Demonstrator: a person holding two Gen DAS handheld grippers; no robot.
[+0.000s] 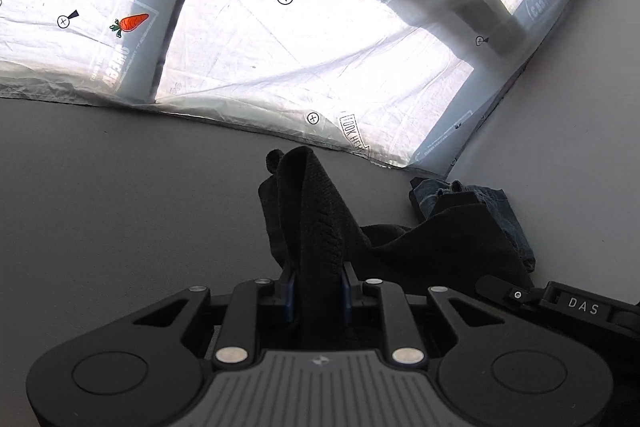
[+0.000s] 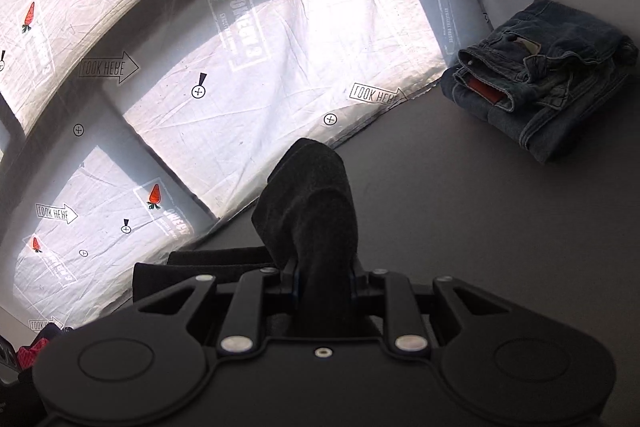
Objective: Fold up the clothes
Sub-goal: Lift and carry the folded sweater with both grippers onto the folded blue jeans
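Observation:
A black knit garment (image 1: 312,211) is bunched up between the fingers of my left gripper (image 1: 319,279), which is shut on it above the grey table. The cloth trails right toward the other gripper's body (image 1: 560,303). My right gripper (image 2: 324,273) is shut on another part of the same black garment (image 2: 312,203), which stands up in a fold ahead of the fingers. More of its cloth (image 2: 216,259) hangs to the left below.
Folded blue jeans (image 2: 552,75) lie at the table's far right corner, also seen in the left wrist view (image 1: 472,199). A white printed sheet (image 1: 280,39) with carrots and arrows covers the far surface. The grey table (image 1: 120,207) spreads left. A pink item (image 2: 30,353) sits low left.

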